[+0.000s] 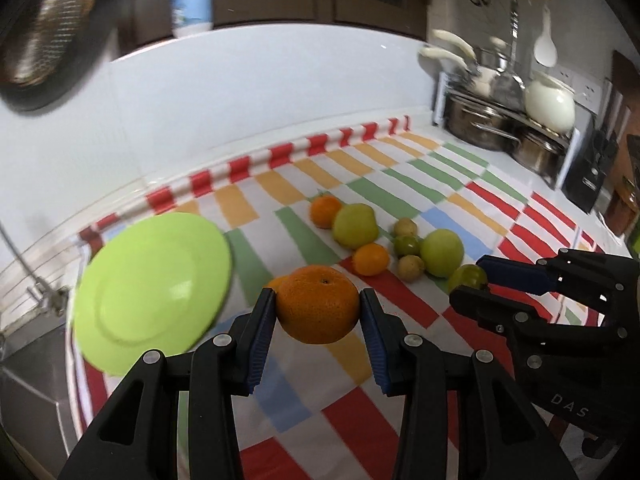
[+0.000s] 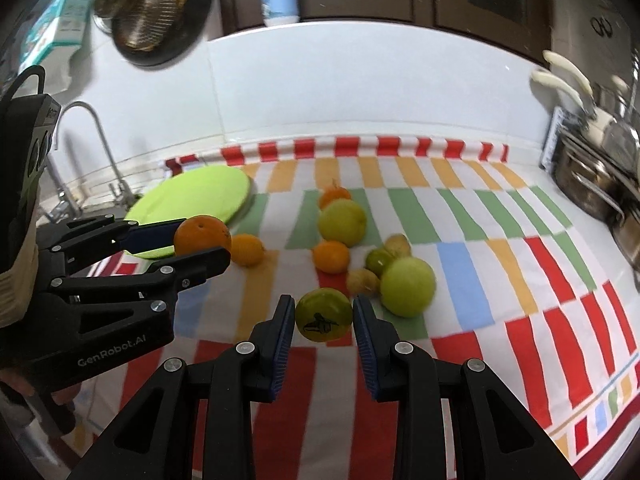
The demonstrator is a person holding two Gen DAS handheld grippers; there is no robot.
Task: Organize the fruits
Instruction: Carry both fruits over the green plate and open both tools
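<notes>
Fruit is what both your grippers carry. In the left wrist view, a lime plate point(image 1: 152, 292) lies at the left of the frame on the striped cloth point(image 1: 360, 408) that covers the worktop. At lower centre, your left gripper point(image 1: 318, 312) has its fingers clamped on an orange point(image 1: 318, 304), one blue pad pressed against each side. Behind it, across the middle of the frame, loose fruit sits on the cloth: a second orange point(image 1: 325, 210) touching a pale green fruit point(image 1: 356, 225), a small orange point(image 1: 371, 259) just below them, then a cluster of small yellowish and green fruits beside a green apple point(image 1: 442, 253). At the right edge your right gripper point(image 1: 474, 280) comes in from the side, holding a green fruit point(image 1: 468, 277). Pots point(image 1: 480, 124) stand on a rack in the upper right corner.

In the right wrist view, your left gripper point(image 2: 204, 240) shows at the left, its orange point(image 2: 203, 236) in front of the plate point(image 2: 192, 196). A faucet point(image 2: 96, 144) rises behind it at the left. At lower centre, your right gripper point(image 2: 323, 316) has its fingers closed on the green fruit point(image 2: 323, 315), which bears a dark mark on its face. The apple point(image 2: 407, 286) lies just right of it on the cloth point(image 2: 500, 272).
</notes>
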